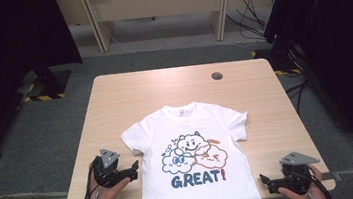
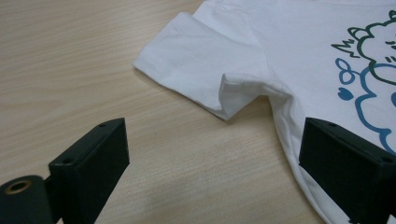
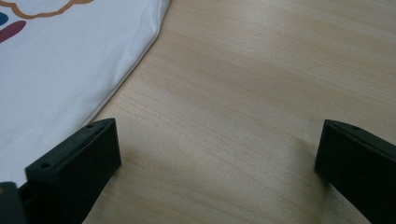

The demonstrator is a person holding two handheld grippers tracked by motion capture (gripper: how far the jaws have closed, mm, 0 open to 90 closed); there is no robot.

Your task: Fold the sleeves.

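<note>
A white T-shirt [image 1: 197,162] lies flat, front up, on the wooden table [image 1: 128,95], collar away from me, printed with cartoon clouds and the word GREAT. My left gripper [image 1: 131,170] hovers just left of the shirt's side, below its left sleeve [image 2: 196,65], jaws wide open with bare table between them. In the left gripper view [image 2: 215,154] the right jaw overlaps the shirt's edge. My right gripper [image 1: 267,182] sits at the table's near right corner, open, just right of the shirt's hem [image 3: 56,93]. Its jaws [image 3: 217,158] frame bare wood.
A round cable hole [image 1: 217,75] sits in the table's far right part. Black curtains and stands flank both sides. Grey carpet surrounds the table, with desks and cables at the back wall.
</note>
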